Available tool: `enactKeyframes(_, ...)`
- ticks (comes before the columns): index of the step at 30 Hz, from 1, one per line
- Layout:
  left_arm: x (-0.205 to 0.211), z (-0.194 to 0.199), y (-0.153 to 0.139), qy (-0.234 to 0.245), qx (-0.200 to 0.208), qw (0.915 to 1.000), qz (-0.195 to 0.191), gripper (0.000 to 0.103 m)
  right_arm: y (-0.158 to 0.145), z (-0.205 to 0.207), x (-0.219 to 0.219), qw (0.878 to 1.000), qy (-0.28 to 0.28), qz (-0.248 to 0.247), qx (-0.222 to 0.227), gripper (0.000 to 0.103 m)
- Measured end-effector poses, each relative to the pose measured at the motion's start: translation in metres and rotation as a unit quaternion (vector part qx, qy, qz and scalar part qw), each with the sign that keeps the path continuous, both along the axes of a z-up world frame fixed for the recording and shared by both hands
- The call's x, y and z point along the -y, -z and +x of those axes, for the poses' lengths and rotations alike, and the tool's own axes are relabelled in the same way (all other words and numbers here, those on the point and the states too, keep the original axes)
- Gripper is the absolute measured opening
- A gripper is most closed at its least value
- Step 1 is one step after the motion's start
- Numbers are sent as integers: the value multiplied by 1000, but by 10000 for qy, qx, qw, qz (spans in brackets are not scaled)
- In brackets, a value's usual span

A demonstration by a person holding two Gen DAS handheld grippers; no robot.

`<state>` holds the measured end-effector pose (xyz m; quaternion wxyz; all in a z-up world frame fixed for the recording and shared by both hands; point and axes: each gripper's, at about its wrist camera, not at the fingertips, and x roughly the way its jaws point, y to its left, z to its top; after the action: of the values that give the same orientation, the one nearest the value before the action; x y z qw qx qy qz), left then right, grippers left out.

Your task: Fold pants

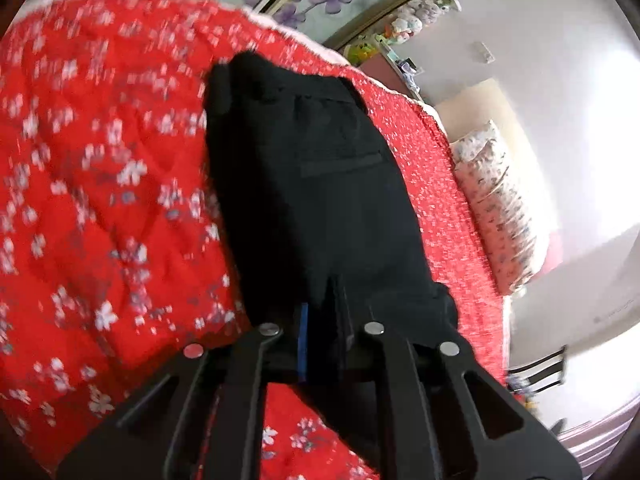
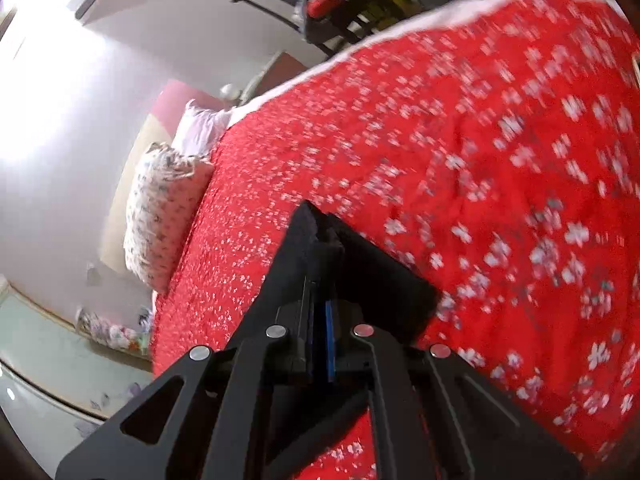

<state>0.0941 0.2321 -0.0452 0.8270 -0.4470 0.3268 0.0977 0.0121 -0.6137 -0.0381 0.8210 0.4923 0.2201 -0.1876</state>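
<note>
**Currently lifted: black trousers, gripped at two points**

Item: black woven fabric pants with a welt pocket (image 1: 320, 184), hanging and trailing over a red quilted bedspread with white flower print (image 1: 100, 208). The left gripper (image 1: 320, 320) is pinching an edge of the cloth, fingers clamped together on it, probably so the panel can be carried over for a fold. The right gripper (image 2: 320, 312) is likewise squeezing a bunched black edge between closed fingers; the garment is spreading away as a taut wedge in its view.

Surroundings: a flower-print pillow (image 2: 164, 216) is lying at the bed's far left edge in the right view; a dark chair piled with coloured items (image 2: 344, 4) is standing beyond the far side. Neither appears to be obstructing. Motion blur is softening the quilt pattern.
</note>
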Motion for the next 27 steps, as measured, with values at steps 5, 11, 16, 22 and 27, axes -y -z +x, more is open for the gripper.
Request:
enactKeyframes(5, 0, 0, -1, 31, 28, 10000, 13, 13, -9, -11, 2, 9962, -48, 349, 794, 4)
enactKeyframes(11, -7, -2, 2, -41, 61, 9999, -72, 13, 9, -26, 6, 9975, 78, 702, -8, 4)
enactKeyframes(16, -9, 1, 3, -23, 107, 9998, -193, 18, 27, -32, 14, 9926, -38, 1167, -336, 9)
enactKeyframes(22, -18, -5, 3, -6, 227, 9988, -426, 27, 8, -44, 5, 9936, 357, 729, -784, 26)
enactKeyframes(27, -23, -12, -6, -31, 459, 9983, -364, 38, -29, -53, -11, 9905, 1006, -407, -845, 49)
